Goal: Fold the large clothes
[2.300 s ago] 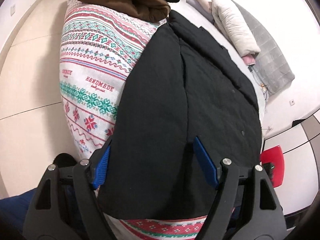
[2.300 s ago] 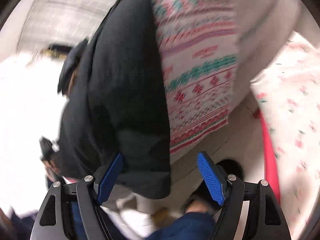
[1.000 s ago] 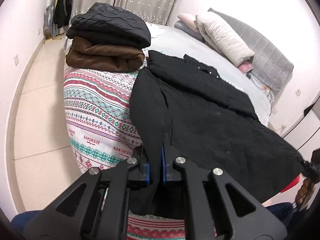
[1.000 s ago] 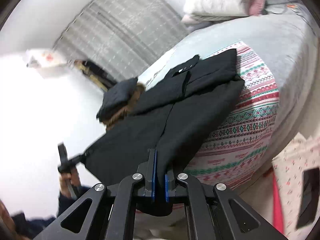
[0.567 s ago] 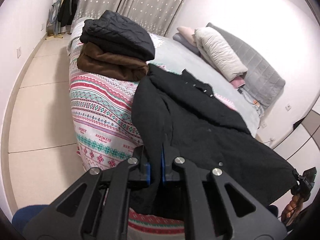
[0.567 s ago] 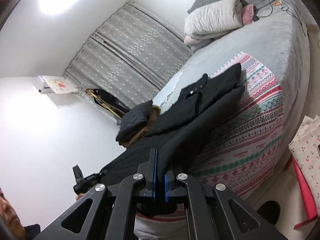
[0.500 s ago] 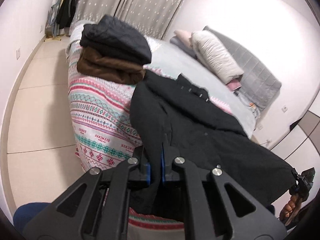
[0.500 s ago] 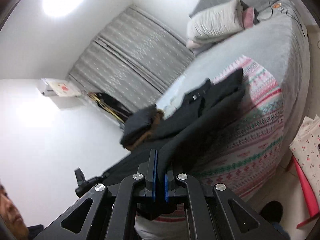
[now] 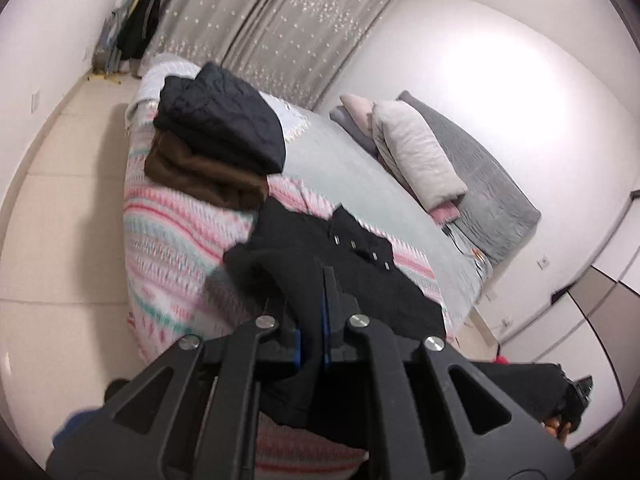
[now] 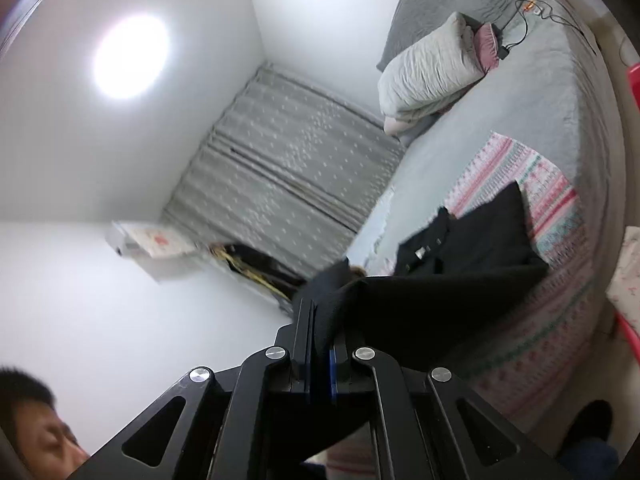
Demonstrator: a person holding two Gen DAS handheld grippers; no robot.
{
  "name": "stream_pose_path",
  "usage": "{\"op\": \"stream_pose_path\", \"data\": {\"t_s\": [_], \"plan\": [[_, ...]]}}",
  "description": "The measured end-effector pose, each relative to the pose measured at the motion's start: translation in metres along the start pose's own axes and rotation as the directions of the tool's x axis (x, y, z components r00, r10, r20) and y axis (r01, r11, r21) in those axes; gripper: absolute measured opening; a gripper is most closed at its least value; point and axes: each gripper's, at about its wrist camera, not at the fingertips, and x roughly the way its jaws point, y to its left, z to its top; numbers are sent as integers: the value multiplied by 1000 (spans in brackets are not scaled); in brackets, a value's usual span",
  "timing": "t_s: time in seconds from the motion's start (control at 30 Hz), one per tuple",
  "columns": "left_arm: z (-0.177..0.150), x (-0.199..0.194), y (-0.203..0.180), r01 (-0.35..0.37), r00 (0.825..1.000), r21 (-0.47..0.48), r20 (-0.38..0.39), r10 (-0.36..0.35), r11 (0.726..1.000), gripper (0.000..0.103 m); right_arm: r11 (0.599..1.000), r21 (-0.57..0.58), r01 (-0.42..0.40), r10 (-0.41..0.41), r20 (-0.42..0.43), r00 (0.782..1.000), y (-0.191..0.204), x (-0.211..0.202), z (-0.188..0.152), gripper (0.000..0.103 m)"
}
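A large black coat [image 9: 360, 276] lies with its collar end on the patterned blanket [image 9: 172, 240] at the foot of the bed. My left gripper [image 9: 312, 340] is shut on one bottom corner of the coat and holds it lifted. My right gripper [image 10: 320, 344] is shut on the other bottom corner of the coat [image 10: 460, 292], raised high, so the hem hangs in the air between the two. The right gripper also shows at the lower right of the left wrist view [image 9: 576, 396].
A stack of folded clothes, black [image 9: 220, 120] over brown [image 9: 196, 176], sits on the blanket's far left. Pillows [image 9: 412, 152] and a grey headboard [image 9: 480, 176] are at the bed's far end. Curtains [image 9: 280, 24] hang behind. A red object [image 10: 632, 76] is beside the bed.
Both grippers closed on the coat's bottom corners, then lifted the hem up and toward the collar; the coat's lower half now hangs off the bed.
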Motion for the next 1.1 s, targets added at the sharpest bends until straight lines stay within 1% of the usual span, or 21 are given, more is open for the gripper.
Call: {"op": "stream_pose_path", "data": {"t_s": [0.1,0.17,0.23,0.27,0.33,0.37,0.43,0.53,0.57,0.63,0.67,0.73,0.8,0.87,0.9,0.97,1.03,1.07,1.1], "plan": [[34,27,-16,-14,1000,-6,7,14,1000,9,999,27,-18,16,51,999,-1,19,26,5],[62,53,-28,-45,999,-10,-6,45,999,9,998,58,-18,13,73,997,-5,37,48,5],[89,89,-40,-88,996,-17,-22,88,996,9,996,87,1,-9,94,996,-12,62,73,5],[104,111,-48,-119,993,-12,-28,119,993,9,995,101,10,-20,99,995,-16,76,87,5],[121,146,-57,-174,984,-4,-39,174,985,9,989,138,48,-62,101,993,-31,109,119,5],[132,172,-64,-216,976,11,-41,216,976,9,986,155,65,-81,99,992,-39,121,130,5],[143,210,-74,-262,963,38,-54,264,964,9,975,204,85,-106,93,990,-57,145,153,5],[154,275,-86,-339,936,78,-77,344,938,9,955,271,119,-148,89,985,-92,181,180,5],[155,302,-89,-371,922,98,-85,379,924,9,949,283,136,-168,91,982,-104,193,186,5],[155,337,-90,-403,903,121,-111,416,907,9,935,314,163,-202,94,975,-132,217,193,5],[153,361,-88,-420,891,125,-131,434,899,9,925,332,184,-225,91,970,-148,229,196,5],[151,393,-86,-440,876,131,-154,456,889,9,901,369,229,-276,78,958,-178,248,200,5],[147,423,-82,-466,857,143,-174,485,873,9,884,402,239,-286,62,956,-203,265,206,5],[143,451,-78,-489,837,155,-194,512,858,9,876,396,274,-317,46,947,-218,280,213,5],[142,467,-74,-503,823,166,-208,529,848,9,872,390,296,-335,34,942,-227,290,218,5],[140,492,-68,-523,804,165,-231,548,836,10,862,390,323,-358,16,934,-245,307,223,5],[135,516,-61,-547,777,167,-264,571,821,10,844,400,358,-389,-4,921,-265,322,224,5],[130,528,-56,-562,759,172,-281,587,809,12,826,406,390,-418,-23,908,-281,332,224,5],[127,535,-52,-574,746,178,-288,600,799,15,815,411,408,-434,-34,900,-289,337,223,5]]}}
